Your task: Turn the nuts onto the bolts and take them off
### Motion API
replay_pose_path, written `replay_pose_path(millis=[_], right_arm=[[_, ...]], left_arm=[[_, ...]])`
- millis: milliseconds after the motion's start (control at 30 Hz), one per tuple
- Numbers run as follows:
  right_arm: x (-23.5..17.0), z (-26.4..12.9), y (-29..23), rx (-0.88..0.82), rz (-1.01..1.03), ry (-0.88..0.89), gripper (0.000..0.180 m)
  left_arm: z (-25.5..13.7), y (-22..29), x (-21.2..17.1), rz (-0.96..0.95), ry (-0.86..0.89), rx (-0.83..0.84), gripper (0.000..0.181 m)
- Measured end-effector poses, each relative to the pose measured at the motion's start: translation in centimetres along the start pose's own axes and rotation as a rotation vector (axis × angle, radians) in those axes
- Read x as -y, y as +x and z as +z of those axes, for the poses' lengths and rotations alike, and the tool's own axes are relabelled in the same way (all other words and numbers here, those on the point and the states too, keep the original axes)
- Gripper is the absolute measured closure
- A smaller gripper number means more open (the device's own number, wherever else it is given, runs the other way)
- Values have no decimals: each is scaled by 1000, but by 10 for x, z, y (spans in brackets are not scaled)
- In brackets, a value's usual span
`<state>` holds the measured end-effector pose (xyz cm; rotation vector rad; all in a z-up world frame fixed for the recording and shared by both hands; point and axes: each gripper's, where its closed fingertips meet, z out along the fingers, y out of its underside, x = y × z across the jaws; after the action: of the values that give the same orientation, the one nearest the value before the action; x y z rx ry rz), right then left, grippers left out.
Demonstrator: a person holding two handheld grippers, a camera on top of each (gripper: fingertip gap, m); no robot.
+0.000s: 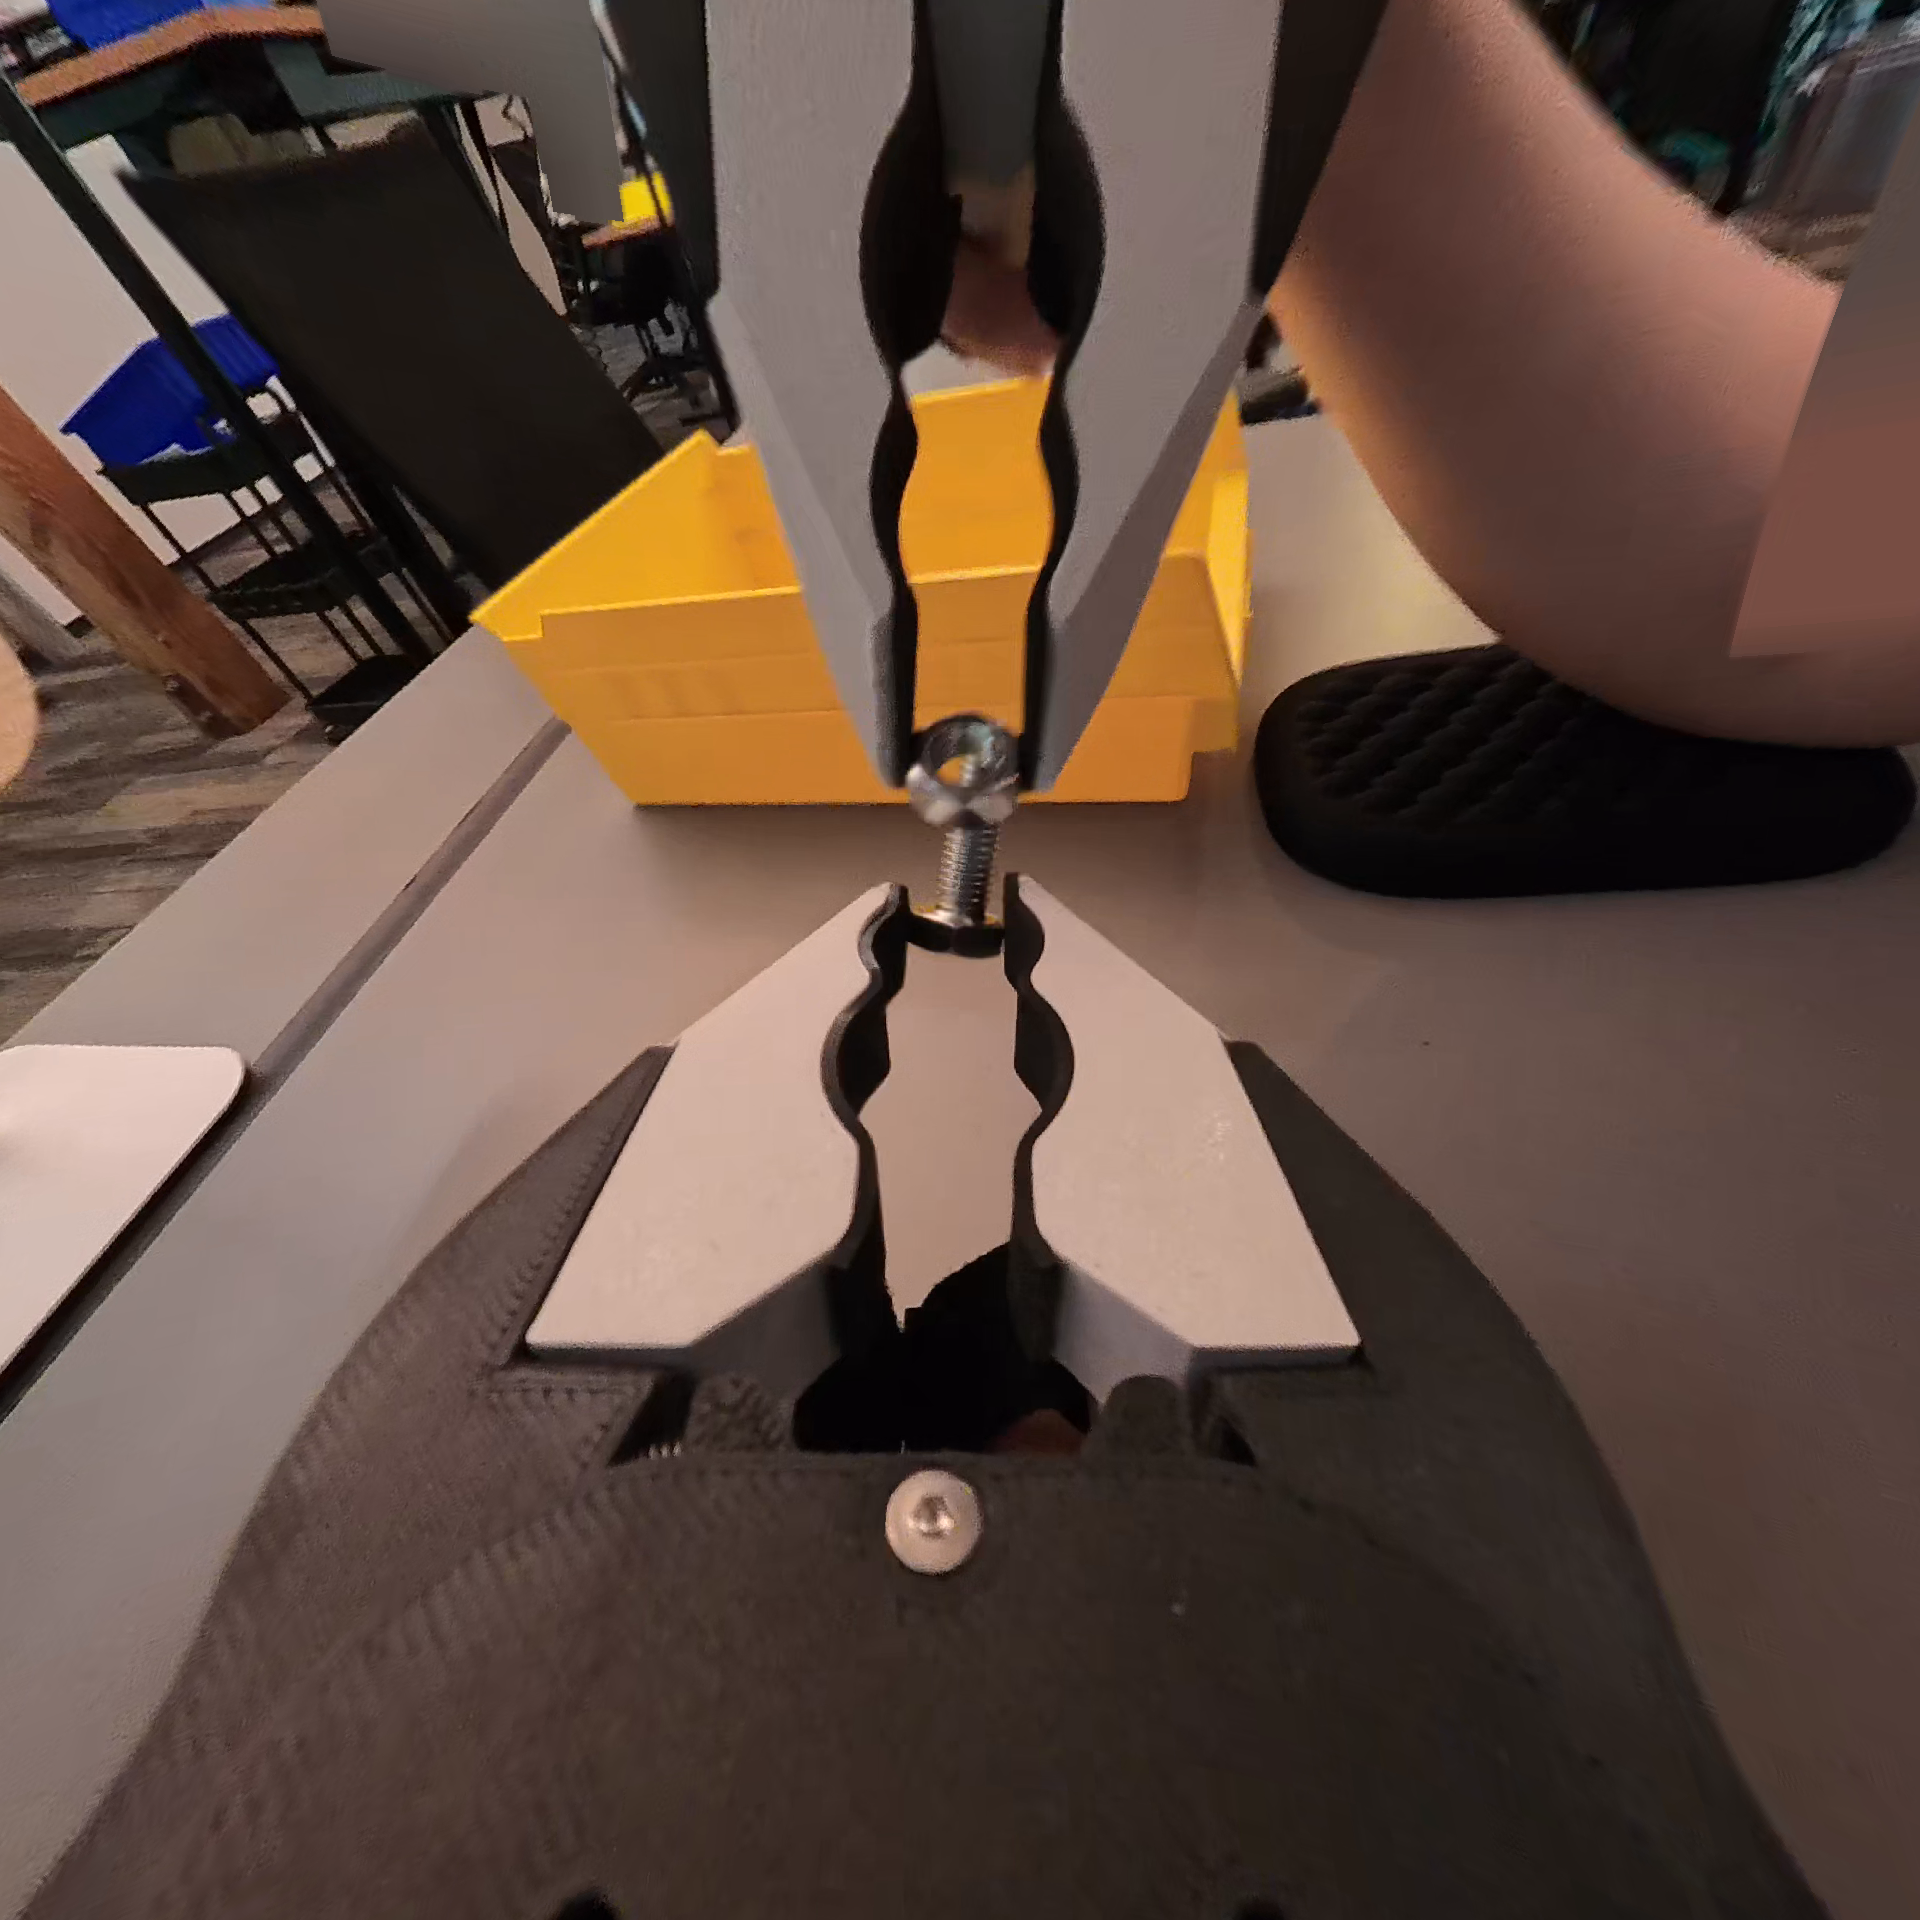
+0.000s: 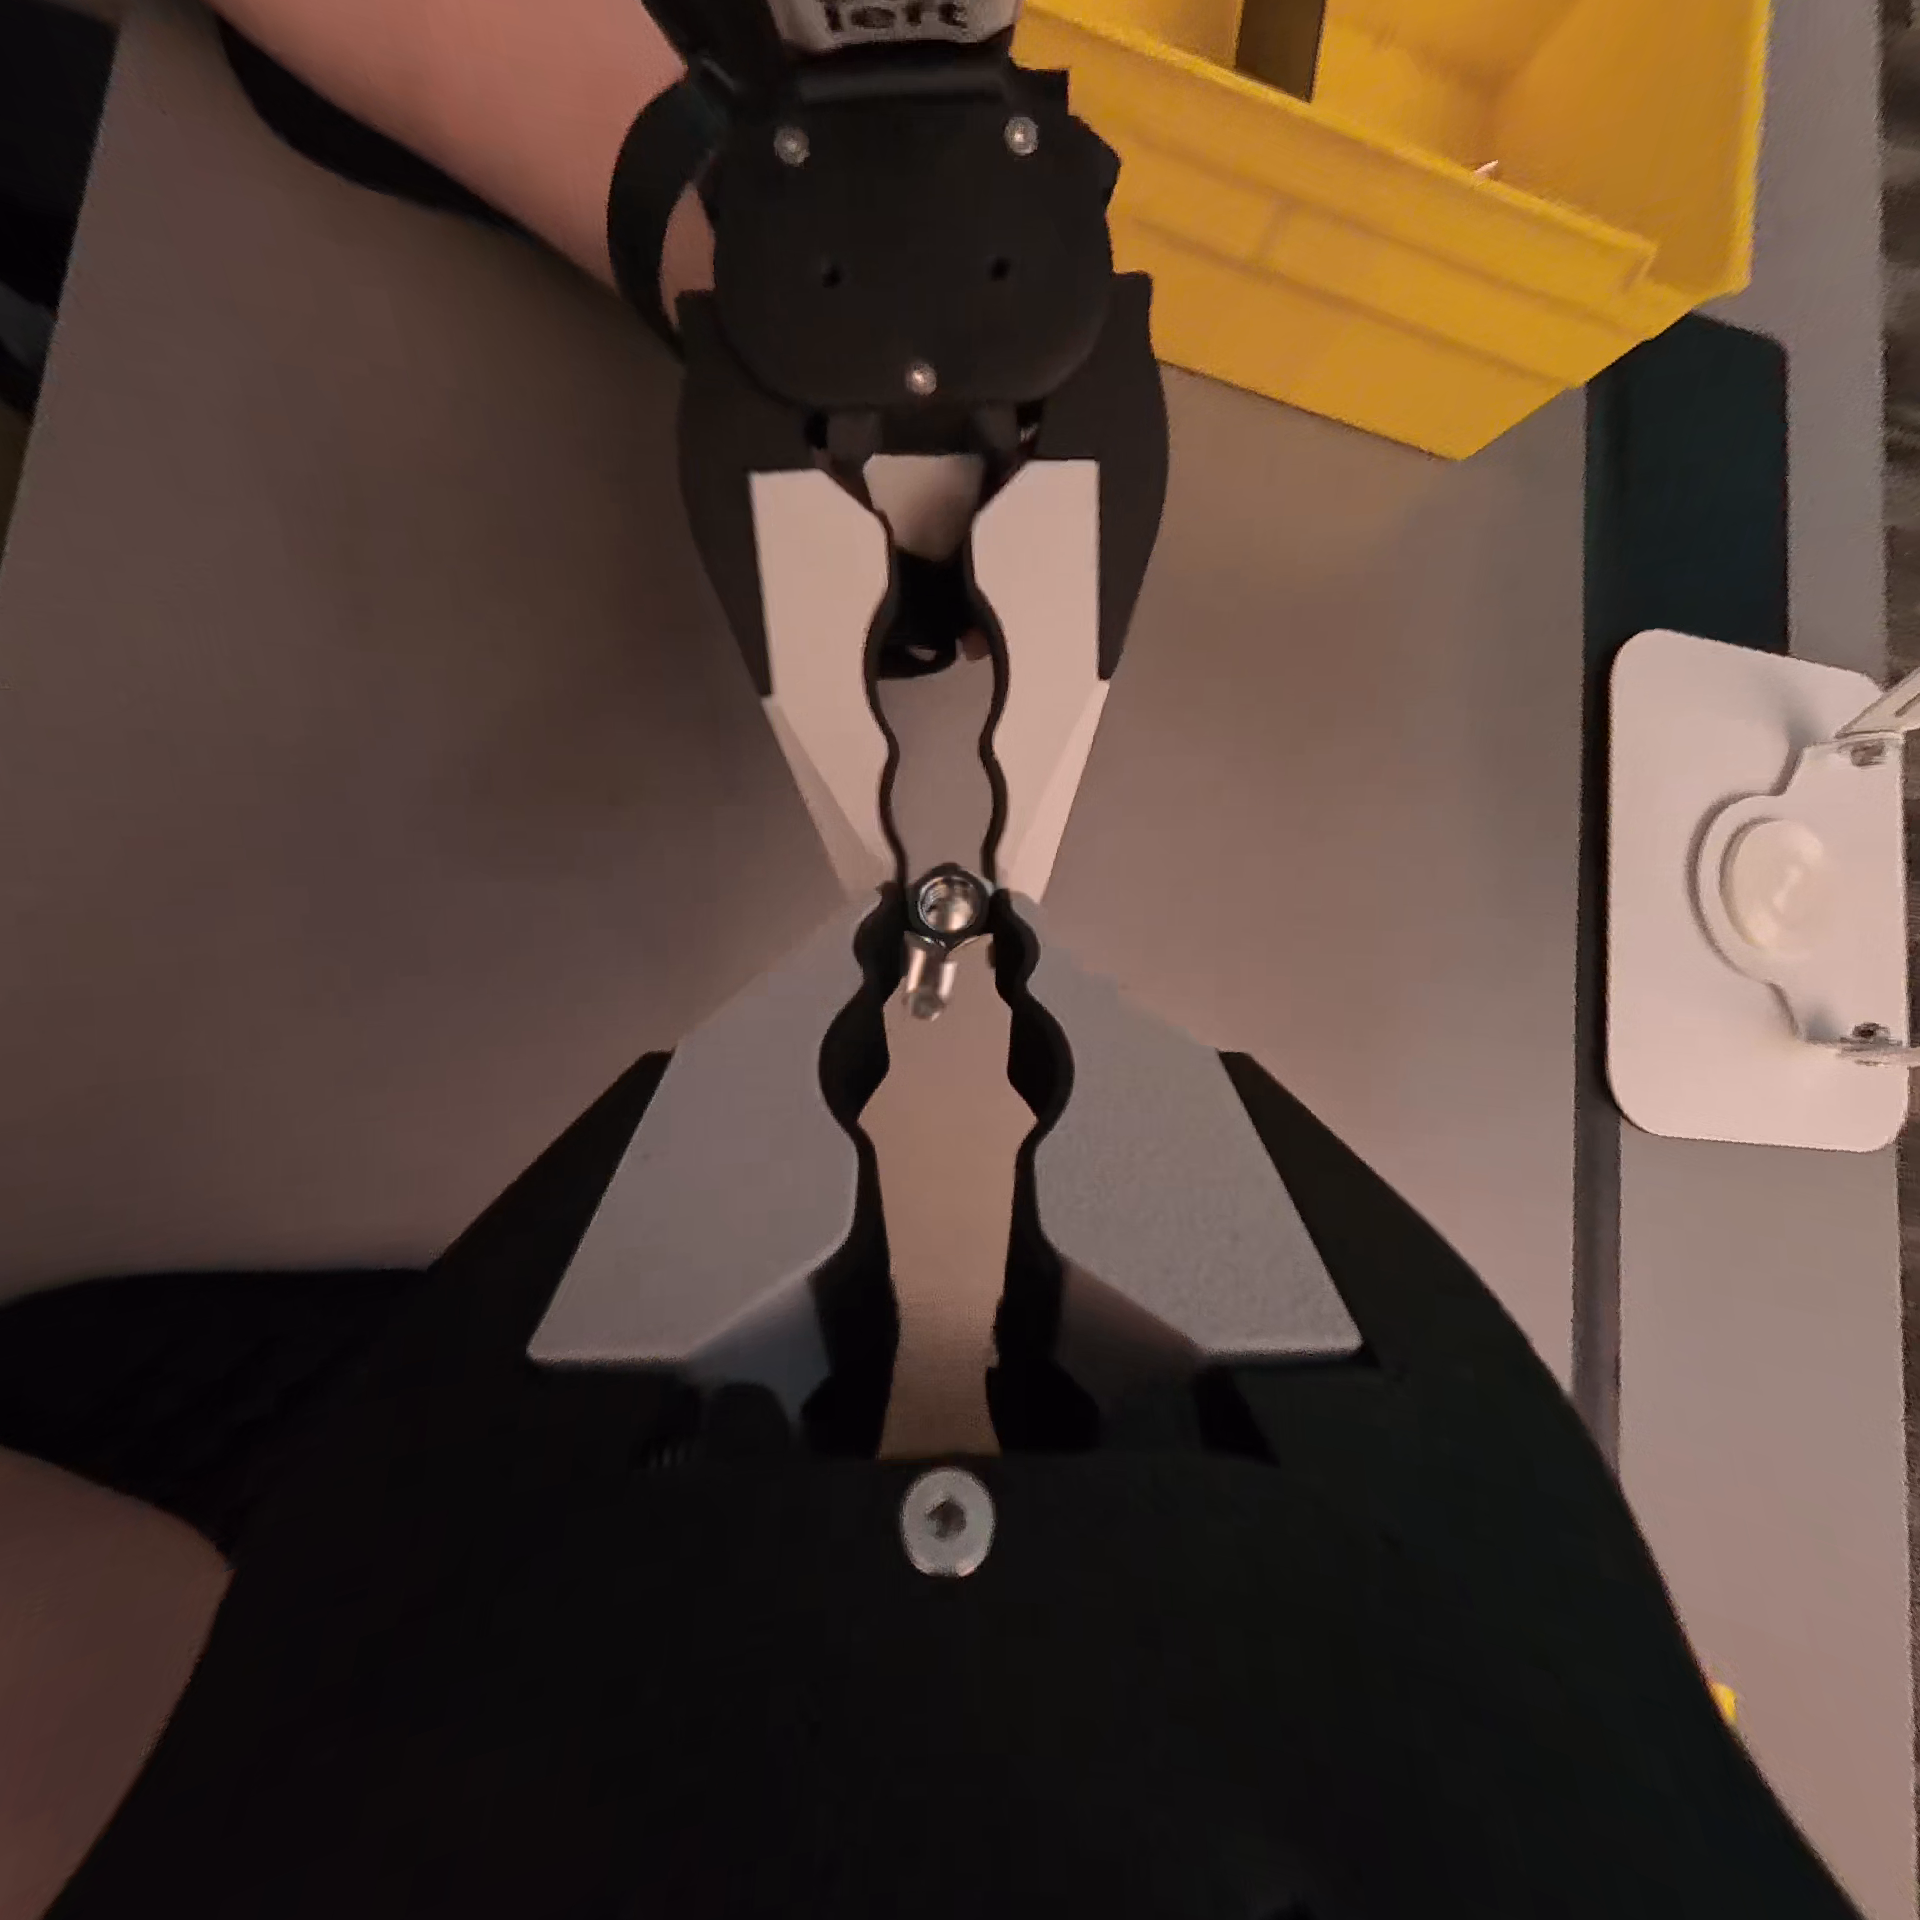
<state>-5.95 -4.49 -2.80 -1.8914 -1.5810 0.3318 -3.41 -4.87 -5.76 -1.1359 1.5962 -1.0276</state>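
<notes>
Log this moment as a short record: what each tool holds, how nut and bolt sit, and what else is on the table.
left tool: shut on the head end of the bolt
right tool: shut on the nut
nut and bolt: joined, bare thread showing between the two tools
height: both held above the grey table, tools tip to tip
direction of turning: cannot tell
behind: yellow bin
also on table: black padded rest under a forearm
</notes>
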Motion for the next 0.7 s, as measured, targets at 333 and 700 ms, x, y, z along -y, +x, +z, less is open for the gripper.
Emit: replay_pose_path(millis=[333, 700], right_arm=[[-1, -5, 33, -125, 23, 74, 164], [-82, 55, 23, 124, 375, -231, 164]], left_arm=[[-5, -15, -3, -28, -15, 50, 165], [-33, -39, 30, -117, 111, 119, 165]])
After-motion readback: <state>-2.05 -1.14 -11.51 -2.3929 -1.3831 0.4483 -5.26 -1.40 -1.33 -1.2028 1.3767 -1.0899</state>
